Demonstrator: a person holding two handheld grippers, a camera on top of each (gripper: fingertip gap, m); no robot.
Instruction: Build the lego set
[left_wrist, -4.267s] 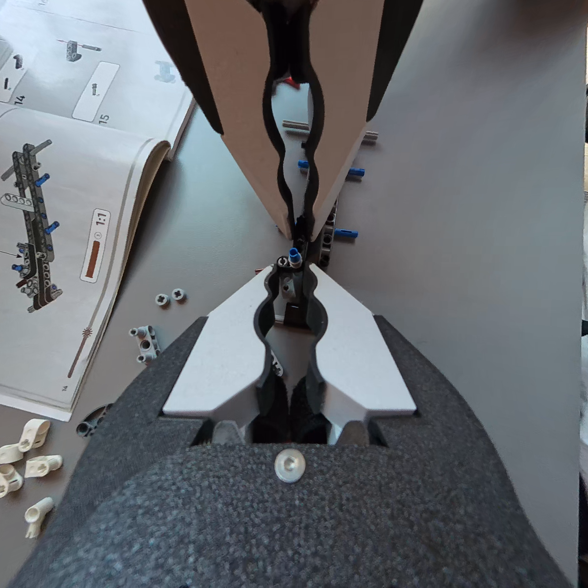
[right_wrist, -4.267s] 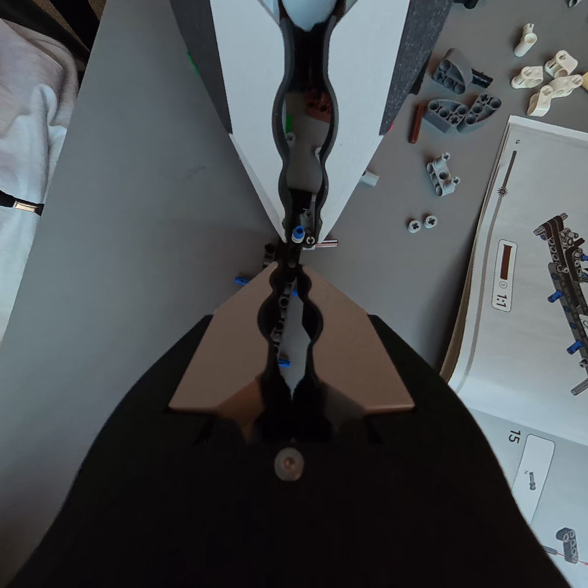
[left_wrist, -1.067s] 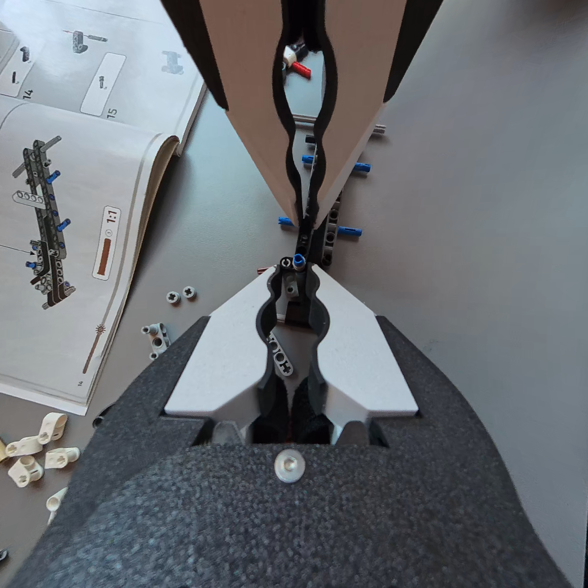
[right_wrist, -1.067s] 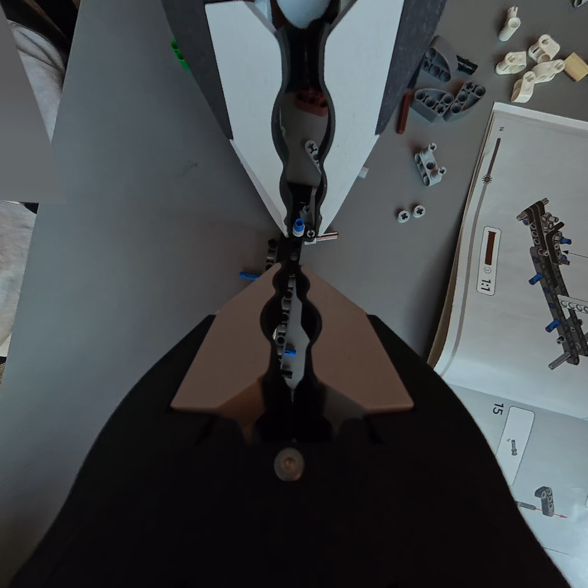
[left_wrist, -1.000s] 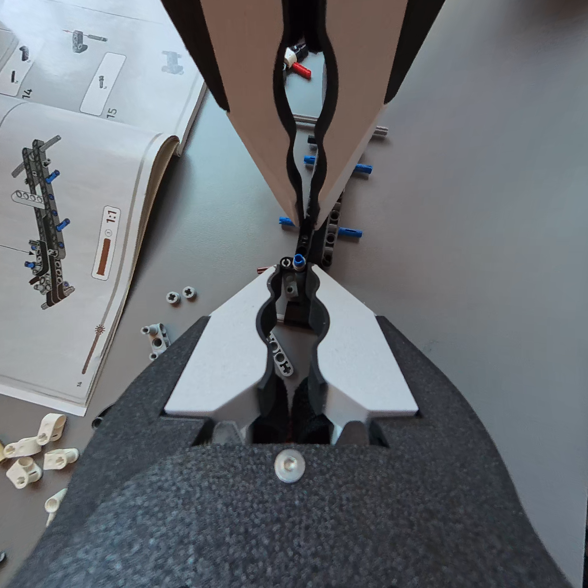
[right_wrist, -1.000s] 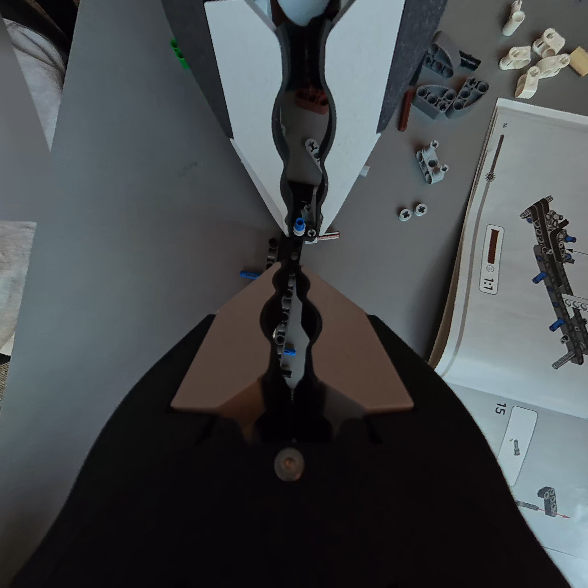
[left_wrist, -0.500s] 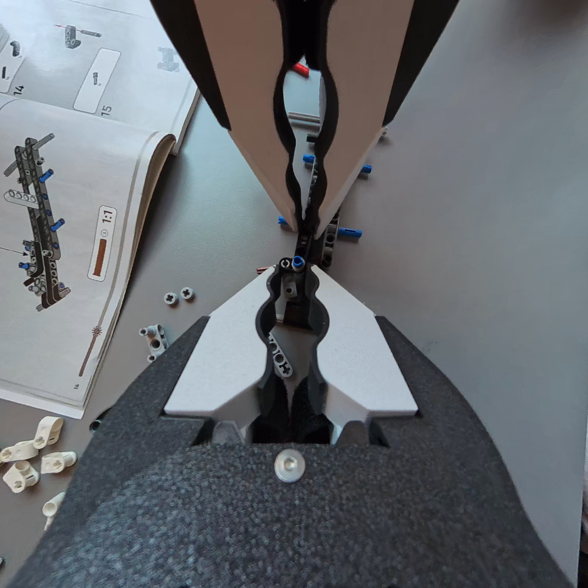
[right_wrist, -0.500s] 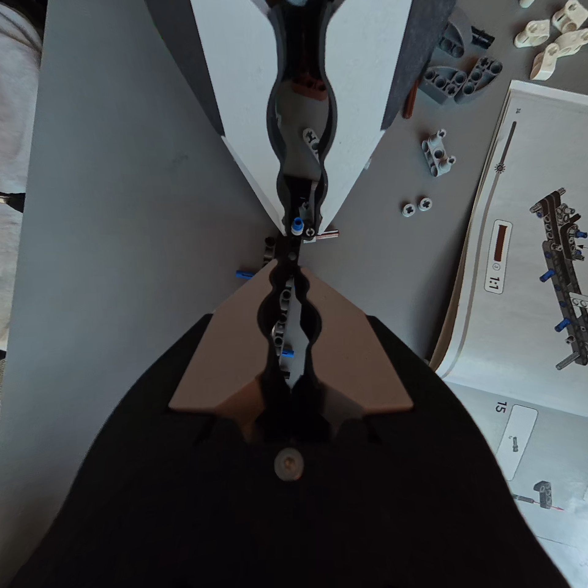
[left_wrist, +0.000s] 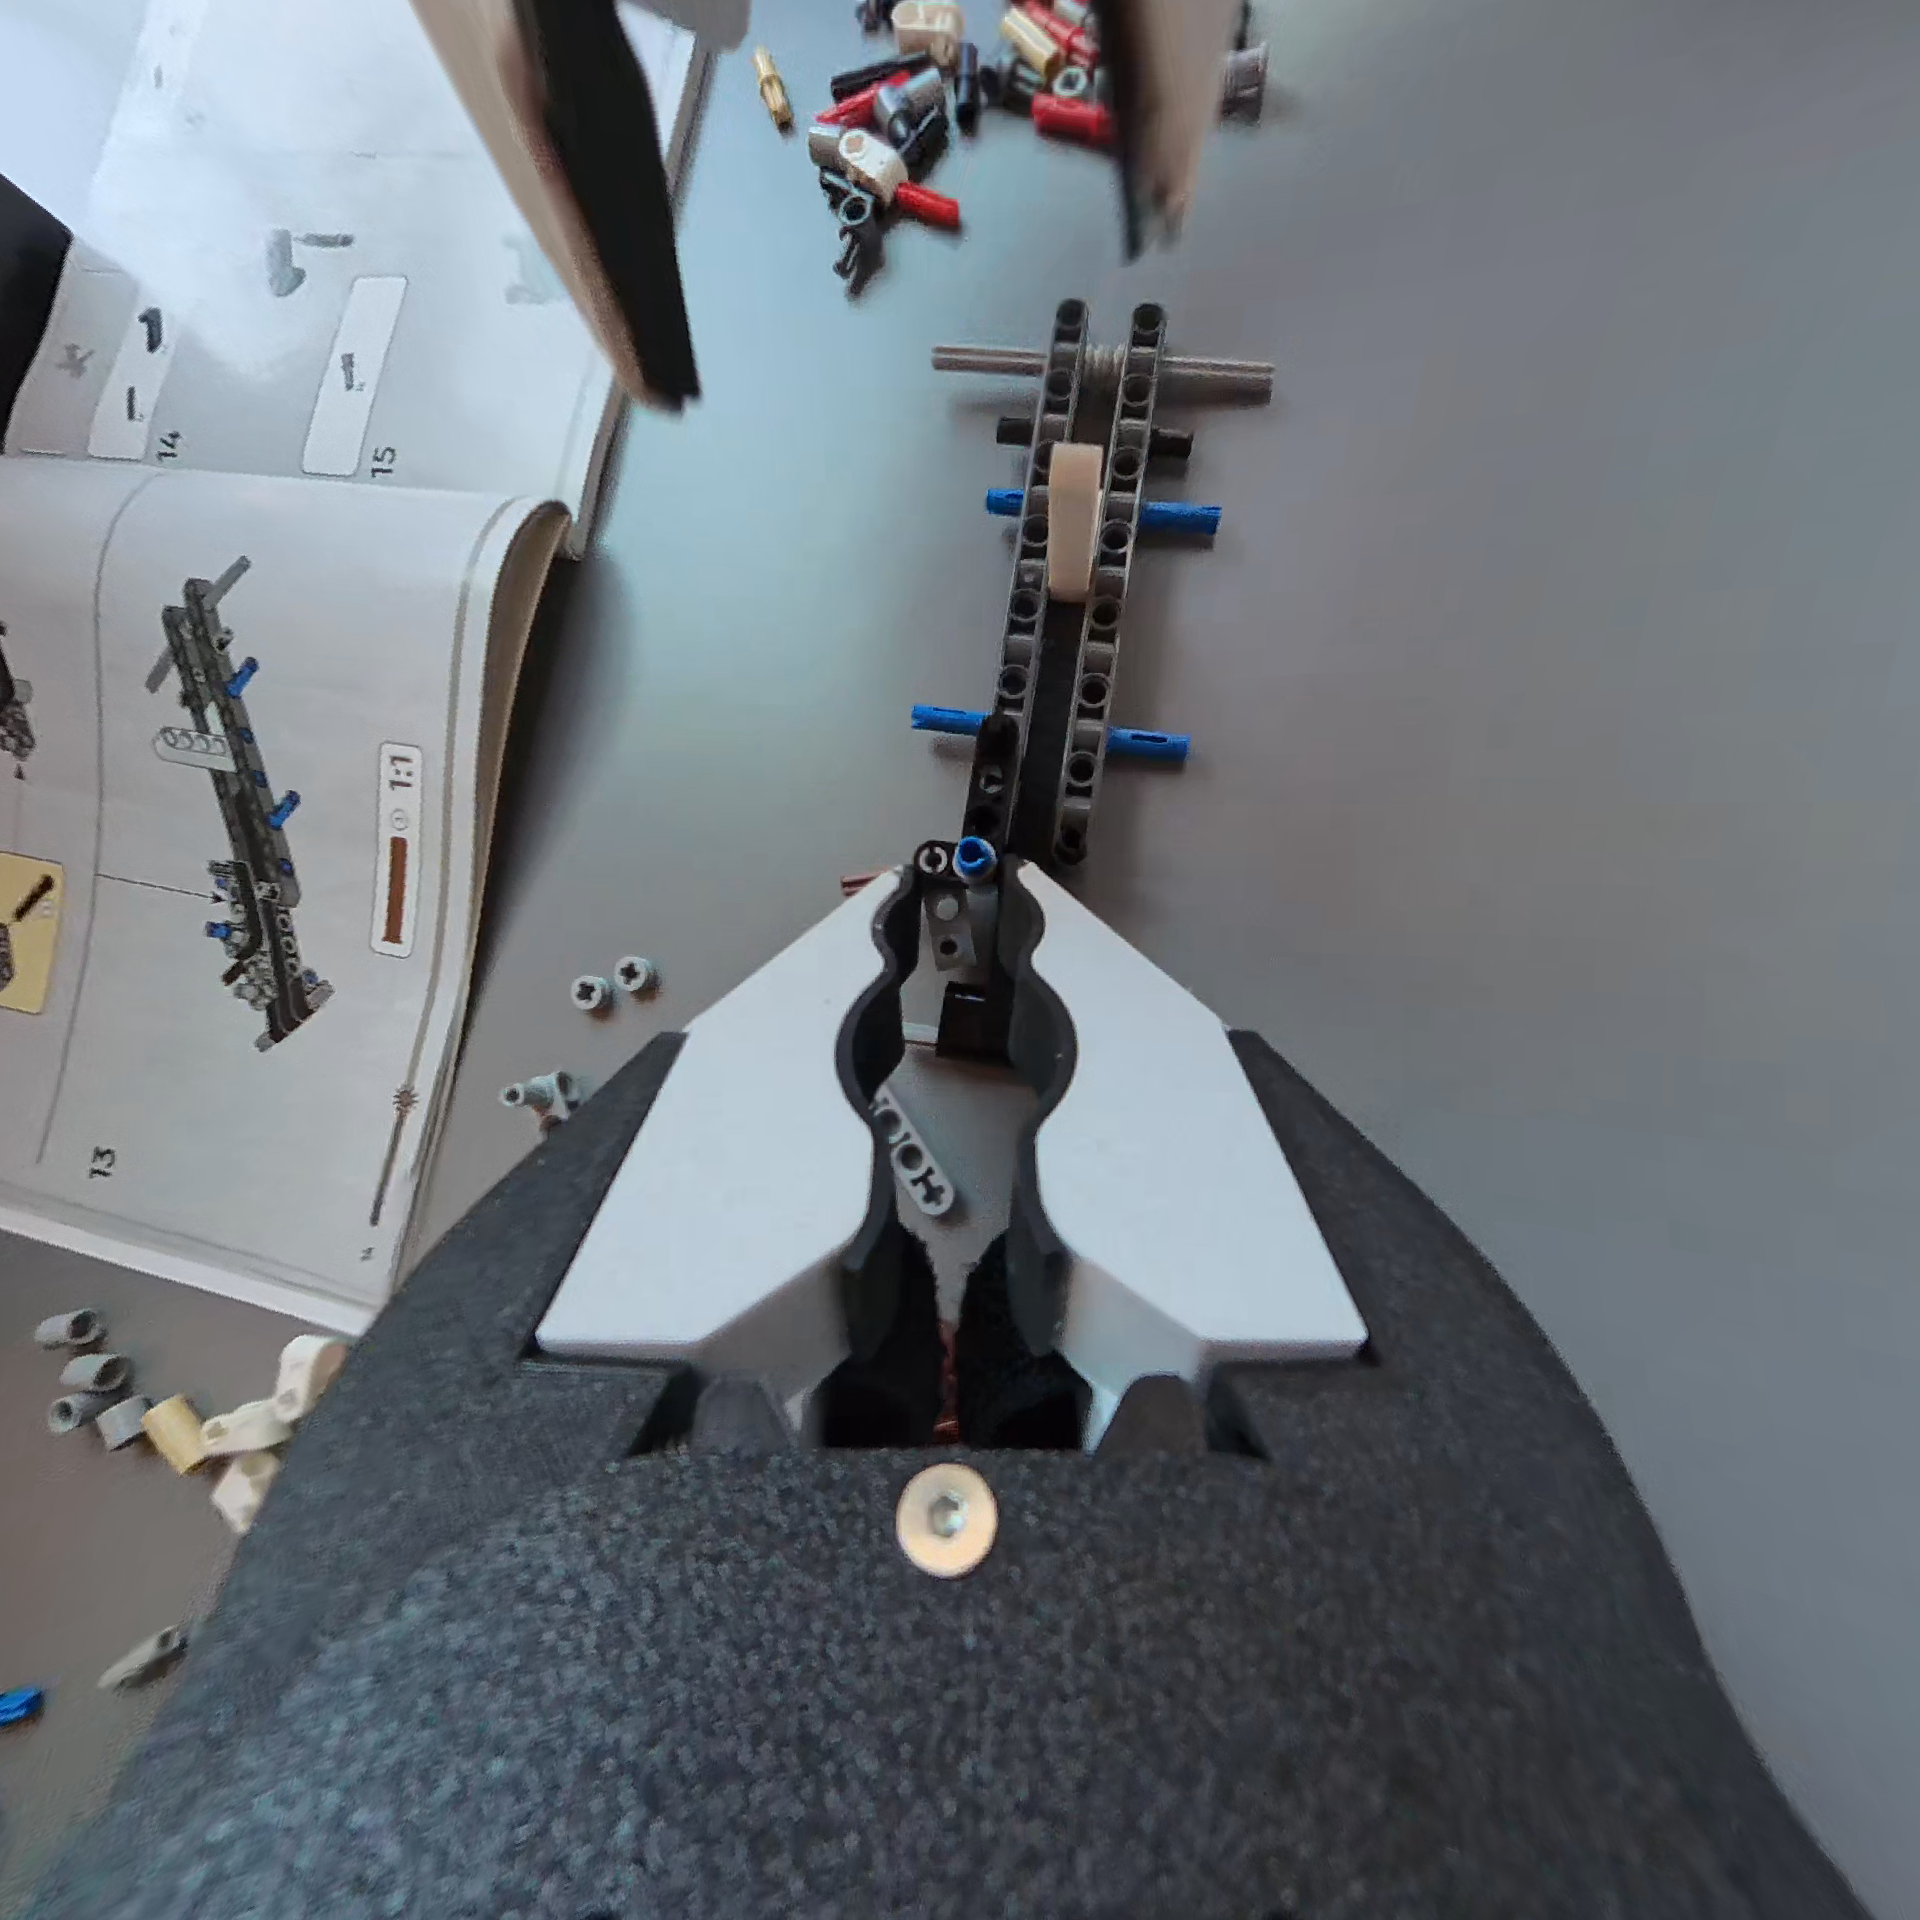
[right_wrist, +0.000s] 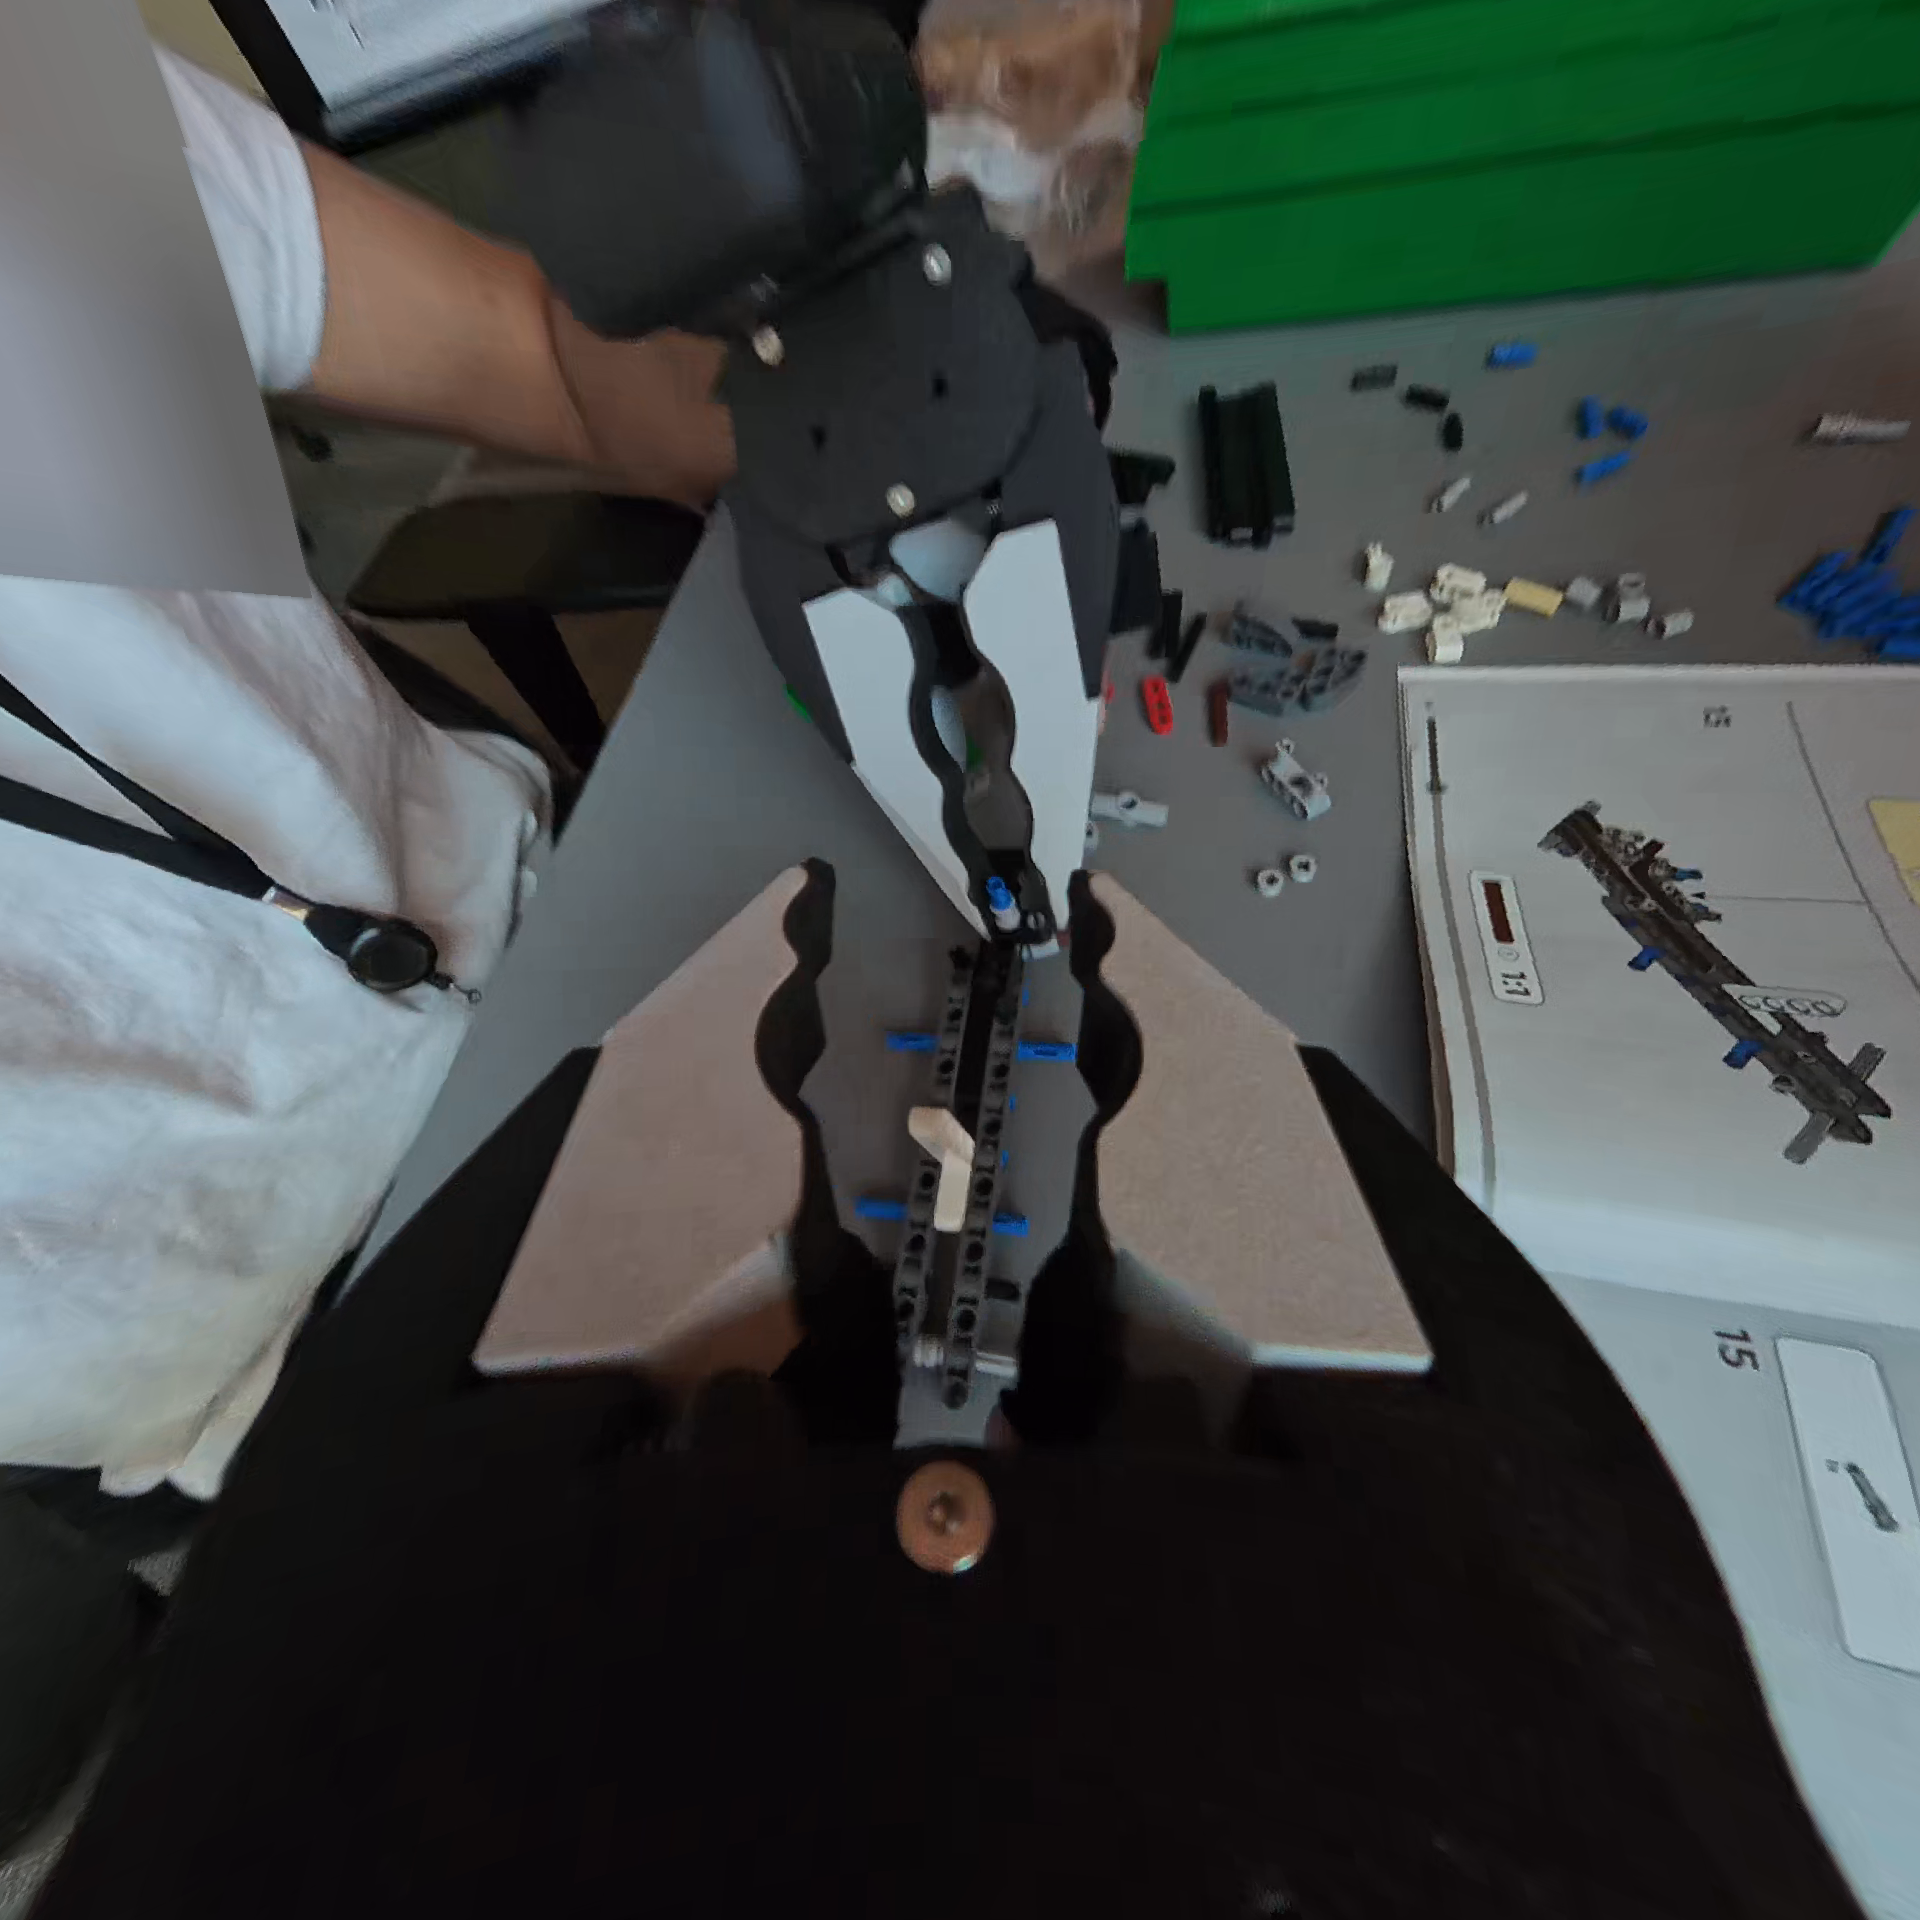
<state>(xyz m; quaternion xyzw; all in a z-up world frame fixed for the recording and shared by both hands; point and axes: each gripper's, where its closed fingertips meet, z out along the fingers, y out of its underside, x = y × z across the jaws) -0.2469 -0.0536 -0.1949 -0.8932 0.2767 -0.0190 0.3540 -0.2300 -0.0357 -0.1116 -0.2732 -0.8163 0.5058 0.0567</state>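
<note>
The lego assembly (left_wrist: 1117, 582) is a long pair of dark grey beams with blue pins, a tan piece and a grey axle, lying on the grey table. My left gripper (left_wrist: 961, 873), with white fingers, is shut on its near end at a black beam with a blue pin. It also shows in the right wrist view (right_wrist: 1013, 914), held by a gloved hand. My right gripper (right_wrist: 948, 883), with tan fingers, is open and empty, raised above the assembly (right_wrist: 971, 1257), which runs between its fingers. In the left wrist view it (left_wrist: 904, 322) is blurred at the top.
An open instruction booklet (left_wrist: 260, 831) lies beside the assembly. Loose parts lie around: a red and black pile (left_wrist: 935, 104), tan connectors (left_wrist: 239, 1434), two grey bushes (left_wrist: 613, 982), blue pins (right_wrist: 1849, 592), black beams (right_wrist: 1242, 457). A green bin (right_wrist: 1507, 135) stands behind. The table edge (right_wrist: 623, 831) meets the person's torso. Across from one pair of fingers to the other is roughly 9 cm.
My right gripper has opened, let go of the assembly and pulled up and back. My left gripper keeps its hold on the end.
</note>
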